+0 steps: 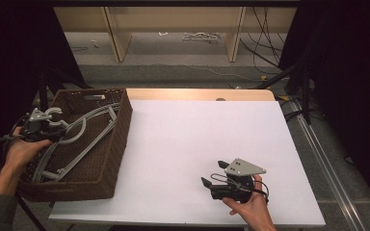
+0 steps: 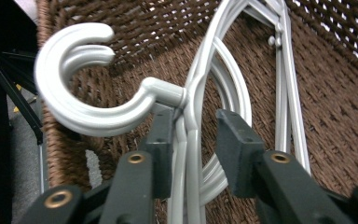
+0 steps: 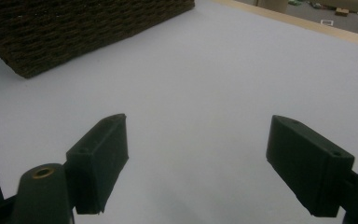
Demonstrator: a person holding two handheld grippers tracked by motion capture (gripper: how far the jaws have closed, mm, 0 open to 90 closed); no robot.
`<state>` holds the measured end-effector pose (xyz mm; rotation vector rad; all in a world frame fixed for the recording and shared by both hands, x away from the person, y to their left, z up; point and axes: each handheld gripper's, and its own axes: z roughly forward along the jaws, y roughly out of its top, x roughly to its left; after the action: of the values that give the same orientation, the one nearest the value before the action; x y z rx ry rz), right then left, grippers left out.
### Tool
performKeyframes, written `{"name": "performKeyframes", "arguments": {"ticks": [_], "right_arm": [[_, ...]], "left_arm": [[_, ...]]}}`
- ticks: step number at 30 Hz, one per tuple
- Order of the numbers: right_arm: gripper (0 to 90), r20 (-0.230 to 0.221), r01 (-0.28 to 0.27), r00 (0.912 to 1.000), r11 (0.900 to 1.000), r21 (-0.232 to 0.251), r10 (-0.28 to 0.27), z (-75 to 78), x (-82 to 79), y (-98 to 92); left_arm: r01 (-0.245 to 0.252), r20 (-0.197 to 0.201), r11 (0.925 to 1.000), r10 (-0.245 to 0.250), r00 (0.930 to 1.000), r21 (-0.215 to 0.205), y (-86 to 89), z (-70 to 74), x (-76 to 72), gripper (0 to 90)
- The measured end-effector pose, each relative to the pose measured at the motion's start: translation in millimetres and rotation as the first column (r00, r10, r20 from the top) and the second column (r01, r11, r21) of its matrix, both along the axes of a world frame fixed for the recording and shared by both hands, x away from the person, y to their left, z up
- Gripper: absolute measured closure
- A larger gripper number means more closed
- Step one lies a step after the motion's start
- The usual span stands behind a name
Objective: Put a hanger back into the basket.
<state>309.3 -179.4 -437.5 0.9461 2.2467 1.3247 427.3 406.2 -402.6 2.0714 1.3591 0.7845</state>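
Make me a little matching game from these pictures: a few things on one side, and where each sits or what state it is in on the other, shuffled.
Things:
1. left gripper
2. right gripper
3. grey hangers
4. wicker basket

States or places:
A. lying inside the basket
B. jaws wide apart above bare white table
C. standing at the table's left edge
D. jaws either side of a hanger's neck, under its hook

Pairs: 1-D, 2-B, 3-A, 4-C

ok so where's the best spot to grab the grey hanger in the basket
Probably at the neck just below the hook, where the hanger narrows into a thin stem. Come from above the open basket, jaws either side of the stem. The left gripper already straddles that spot; the hook's curve should stop it slipping out.
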Motion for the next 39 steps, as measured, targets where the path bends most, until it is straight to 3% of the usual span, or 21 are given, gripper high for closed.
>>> {"name": "performKeyframes", "arguments": {"ticks": [5, 12, 16, 22, 26, 31, 36, 39], "right_arm": [[21.7, 0.001, 0.002, 1.0, 1.0, 0.001, -0.002, -0.1, -0.1, -0.5], [21.7, 0.0, 0.002, 1.0, 1.0, 0.002, -0.002, -0.1, 0.0, -0.1], [21.7, 0.002, 0.004, 1.0, 1.0, 0.003, -0.004, 0.1, -0.1, -0.3], [21.7, 0.004, 0.003, 1.0, 1.0, 0.005, -0.003, 0.2, -0.3, 0.1], [21.6, 0.005, 0.005, 1.0, 1.0, 0.006, -0.005, 0.2, -0.3, -0.1], [21.5, 0.006, 0.003, 1.0, 1.0, 0.004, -0.003, 0.5, -0.7, 0.0], [21.4, 0.005, 0.004, 1.0, 1.0, 0.005, -0.004, 0.6, -0.9, 0.2], [21.4, 0.006, 0.004, 1.0, 1.0, 0.005, -0.004, 0.6, -0.9, 0.3]], "left_arm": [[-0.048, 0.039, 0.9985, 0.049, 0.998, -0.026, 2.4, 6.9, -10.5, 52.6], [-0.105, 0.099, 0.984, 0.12, 0.9878, -0.144, -3.2, 18.0, -25.3, 38.3], [-0.083, 0.134, 0.9838, 0.105, 0.9854, -0.159, -12.0, 28.3, -37.2, 34.6], [-0.034, 0.219, 0.9775, 0.08, 0.9723, -0.208, -33.5, 45.3, -59.9, 32.5], [0.01, 0.259, 0.9759, 0.048, 0.9647, -0.218, -50.1, 49.0, -73.7, 31.8], [0.063, 0.289, 0.9688, 0.01, 0.9572, -0.24, -69.0, 49.8, -88.7, 31.1], [0.103, 0.297, 0.9566, -0.018, 0.9548, -0.273, -85.8, 46.1, -101.7, 30.9], [0.131, 0.296, 0.9562, -0.05, 0.954, -0.262, -95.5, 44.9, -108.1, 30.5]]}}
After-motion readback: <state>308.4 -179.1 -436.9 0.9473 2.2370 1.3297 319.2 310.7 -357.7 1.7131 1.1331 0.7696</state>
